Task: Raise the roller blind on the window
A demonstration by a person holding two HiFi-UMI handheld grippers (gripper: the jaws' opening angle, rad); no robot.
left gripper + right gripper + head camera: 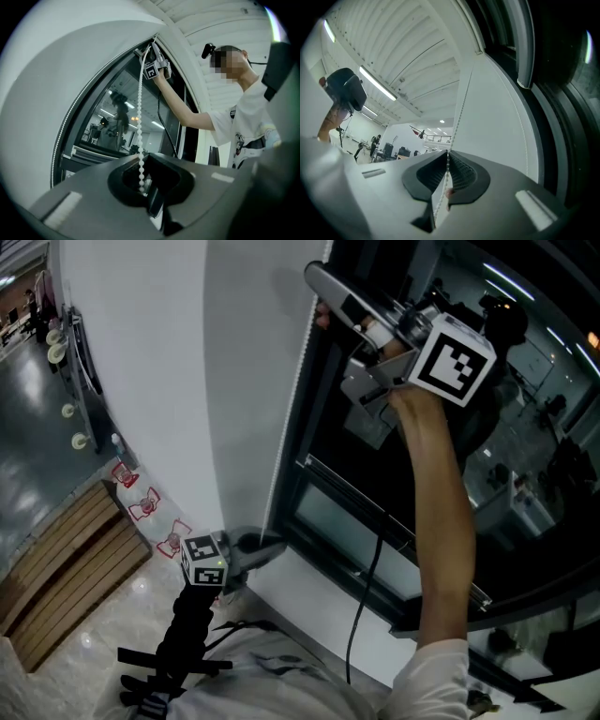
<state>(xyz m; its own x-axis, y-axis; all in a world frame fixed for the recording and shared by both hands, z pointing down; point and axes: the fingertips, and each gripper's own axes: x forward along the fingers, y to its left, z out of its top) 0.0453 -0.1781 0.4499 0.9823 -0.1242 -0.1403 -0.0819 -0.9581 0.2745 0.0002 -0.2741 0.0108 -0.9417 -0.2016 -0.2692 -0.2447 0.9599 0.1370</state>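
Note:
The white roller blind (187,381) hangs over the dark window (394,512), and its white bead chain (286,418) runs down the blind's right edge. High up, at arm's length, my right gripper (323,292) is shut on the chain; in the right gripper view the bead chain (458,117) passes between the meeting jaws of that gripper (447,154). Low down by the sill, my left gripper (258,545) is shut on the same chain. In the left gripper view the bead chain (140,117) runs taut from the right gripper (157,68) down into the left gripper (142,161).
A black cable (361,606) hangs down in front of the window frame and white sill (309,592). Wooden slats (66,559) lie on the shiny floor at the lower left, with red-and-white items (145,507) along the wall. The person's torso (253,117) stands right of the window.

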